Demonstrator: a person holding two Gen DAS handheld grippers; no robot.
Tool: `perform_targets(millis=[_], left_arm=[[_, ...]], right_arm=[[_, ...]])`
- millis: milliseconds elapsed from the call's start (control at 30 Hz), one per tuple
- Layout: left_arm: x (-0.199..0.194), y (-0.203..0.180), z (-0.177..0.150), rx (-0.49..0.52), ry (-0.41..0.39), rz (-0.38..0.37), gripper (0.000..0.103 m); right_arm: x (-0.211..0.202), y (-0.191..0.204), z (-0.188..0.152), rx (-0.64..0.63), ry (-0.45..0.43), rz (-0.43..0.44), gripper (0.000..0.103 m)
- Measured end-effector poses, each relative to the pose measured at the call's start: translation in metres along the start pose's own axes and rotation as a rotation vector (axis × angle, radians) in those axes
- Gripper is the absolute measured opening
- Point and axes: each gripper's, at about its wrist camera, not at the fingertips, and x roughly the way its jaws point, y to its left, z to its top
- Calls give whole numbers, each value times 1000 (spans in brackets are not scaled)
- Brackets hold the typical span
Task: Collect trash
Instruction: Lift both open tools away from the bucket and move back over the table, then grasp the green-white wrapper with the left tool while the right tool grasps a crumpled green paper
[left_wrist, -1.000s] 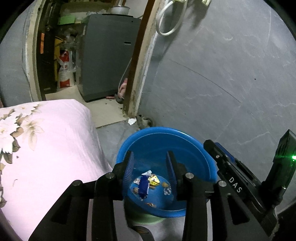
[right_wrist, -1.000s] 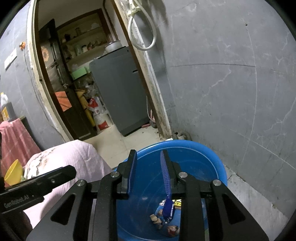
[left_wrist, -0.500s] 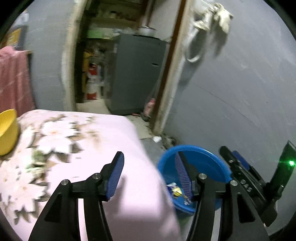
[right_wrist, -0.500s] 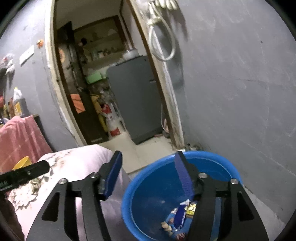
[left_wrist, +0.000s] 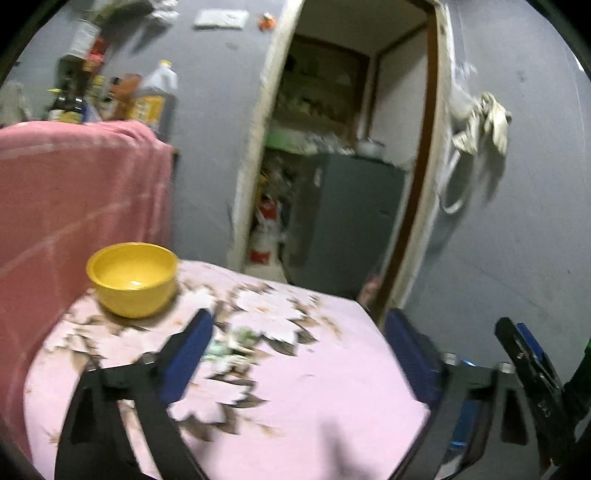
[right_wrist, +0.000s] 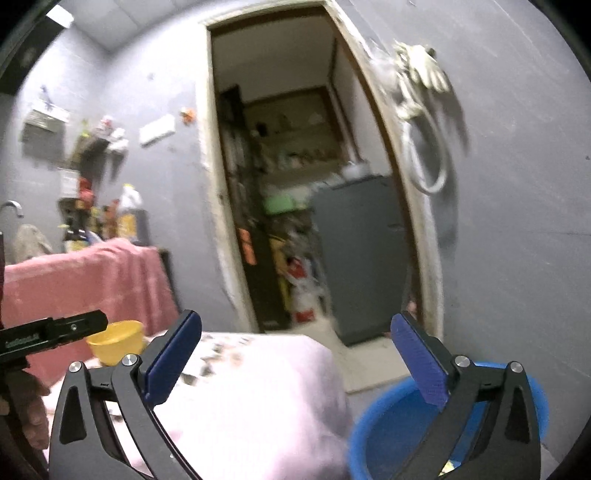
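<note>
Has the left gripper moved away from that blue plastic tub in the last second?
Yes. The left gripper, jaws opening and empty, swung from the blue plastic tub toward the flowered pink cloth.

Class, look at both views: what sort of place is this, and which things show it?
Probably a lived-in room of a home beside a kitchen or store room. A floral pink cloth covers a table with a yellow bowl; bottles crowd a shelf; the doorway shows cluttered shelves.

Home: floral-clothed table, fridge, pantry shelves.
</note>
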Motion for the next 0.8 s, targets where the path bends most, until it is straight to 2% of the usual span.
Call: perform_targets(millis=[67,200,433,633,800], left_arm=[[-14,12,2,-7,-54,39,101],[-26,31,2,4,-110,91,101],[-37,69,-1,1,-167,162,101],[-38,92,-3,-7,-180,200,101],[-27,103,-4,2,-161,216,101]], right_arm=[[-4,9,1,-18,-32,42,103],[-12,32,4,-58,-96,95,103],[-1,74,4,-150,-117,168,103],[14,105,1,-207,-97,207,103],[36,115,-8,-232,-23,200,103]])
